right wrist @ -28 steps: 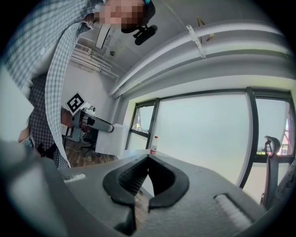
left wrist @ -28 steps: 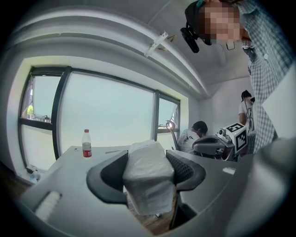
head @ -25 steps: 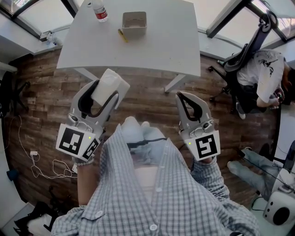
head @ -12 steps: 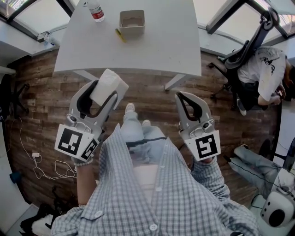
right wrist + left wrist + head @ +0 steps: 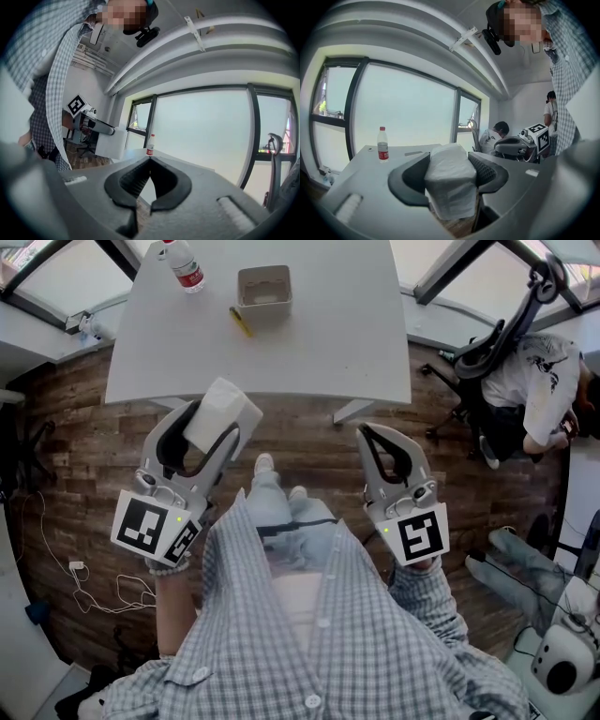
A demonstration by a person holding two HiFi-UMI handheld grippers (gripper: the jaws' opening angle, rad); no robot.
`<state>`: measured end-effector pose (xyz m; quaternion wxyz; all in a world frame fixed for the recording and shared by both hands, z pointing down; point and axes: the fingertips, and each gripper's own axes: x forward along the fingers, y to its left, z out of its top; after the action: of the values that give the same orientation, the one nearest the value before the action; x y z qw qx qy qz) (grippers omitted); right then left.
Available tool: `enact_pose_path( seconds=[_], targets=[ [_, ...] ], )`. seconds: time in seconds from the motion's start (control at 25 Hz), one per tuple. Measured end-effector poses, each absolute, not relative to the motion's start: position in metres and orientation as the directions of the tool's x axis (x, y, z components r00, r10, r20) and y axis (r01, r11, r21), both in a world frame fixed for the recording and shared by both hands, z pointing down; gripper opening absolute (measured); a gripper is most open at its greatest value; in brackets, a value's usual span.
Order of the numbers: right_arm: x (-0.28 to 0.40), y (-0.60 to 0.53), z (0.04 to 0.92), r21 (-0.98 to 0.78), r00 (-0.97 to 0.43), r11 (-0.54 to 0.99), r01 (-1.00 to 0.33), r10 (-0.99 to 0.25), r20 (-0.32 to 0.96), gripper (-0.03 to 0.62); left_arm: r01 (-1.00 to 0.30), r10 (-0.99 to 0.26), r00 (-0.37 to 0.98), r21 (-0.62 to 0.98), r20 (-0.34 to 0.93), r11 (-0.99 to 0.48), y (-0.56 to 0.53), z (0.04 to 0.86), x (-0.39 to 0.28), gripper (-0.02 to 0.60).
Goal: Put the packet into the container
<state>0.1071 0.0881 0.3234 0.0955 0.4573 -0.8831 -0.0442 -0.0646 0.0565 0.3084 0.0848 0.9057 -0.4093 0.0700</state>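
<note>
- Shifted since a second ago: the bench (image 5: 328, 324) and everything on it sit a touch further left in the head view. One shoe (image 5: 263, 463) now shows on the wooden floor (image 5: 75, 446) between the two tools. Both tools hold about the same places in that view.
- Left hand-held gripper (image 5: 214, 420): clamped on a white packet (image 5: 223, 407), raised over the floor, just short of the bench's near edge.
- Left gripper view: the packet (image 5: 451, 183) fills the gap of the left hand-held gripper (image 5: 450, 174). Both dark pads press its sides, and its wrinkled top stands above them.
- Right hand-held gripper (image 5: 367, 434): clenched, nothing in it, also over the floor near the bench's front edge.
- Right gripper view: the jaw tips of the right hand-held gripper (image 5: 150, 160) meet at a point.
- Container (image 5: 263, 287): an open, tan, square box at the far side of the bench, well apart from the packet. It looks empty.
- Bottle (image 5: 183, 266): clear with a red label, upright at the far left corner, also seen in the left gripper view (image 5: 383, 144).
- Yellow pen (image 5: 241, 322): lying flat just beside the container's near left corner.
- Off to the right: a seated person (image 5: 539, 381) in an office chair (image 5: 502, 329).
- Cables (image 5: 75, 577) trail on the floor at left.
</note>
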Motion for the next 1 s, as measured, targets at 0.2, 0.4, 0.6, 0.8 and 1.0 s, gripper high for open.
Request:
enact_pose_path(
  seconds=[0.2,0.4,0.6,0.8,1.0],
  targets=[
    [0.097,0.070,0.321,0.165,-0.556,0.569,-0.806,-0.822,0.122,0.002,-0.741,-0.717,0.669,0.099,0.196,-0.664,0.036,0.307,-0.070,0.259],
    [0.087,0.056,0.318,0.165,-0.545,0.558,-0.813,-0.830,0.121,0.002,-0.726,-0.702,0.685,0.100,0.196,-0.681,0.020,0.305,-0.077,0.259],
    [0.079,0.037,0.315,0.170,-0.529,0.543,-0.822,-0.840,0.122,0.002,-0.714,-0.690,0.697,0.102,0.193,-0.693,-0.002,0.303,-0.084,0.259],
    [0.068,0.018,0.316,0.176,-0.516,0.531,-0.829,-0.847,0.127,0.002,-0.708,-0.683,0.704,0.103,0.194,-0.699,-0.025,0.305,-0.096,0.259],
    [0.057,0.002,0.313,0.187,-0.503,0.519,-0.834,-0.855,0.128,0.002,-0.698,-0.676,0.714,0.105,0.184,-0.708,-0.043,0.304,-0.106,0.259]
  ],
)
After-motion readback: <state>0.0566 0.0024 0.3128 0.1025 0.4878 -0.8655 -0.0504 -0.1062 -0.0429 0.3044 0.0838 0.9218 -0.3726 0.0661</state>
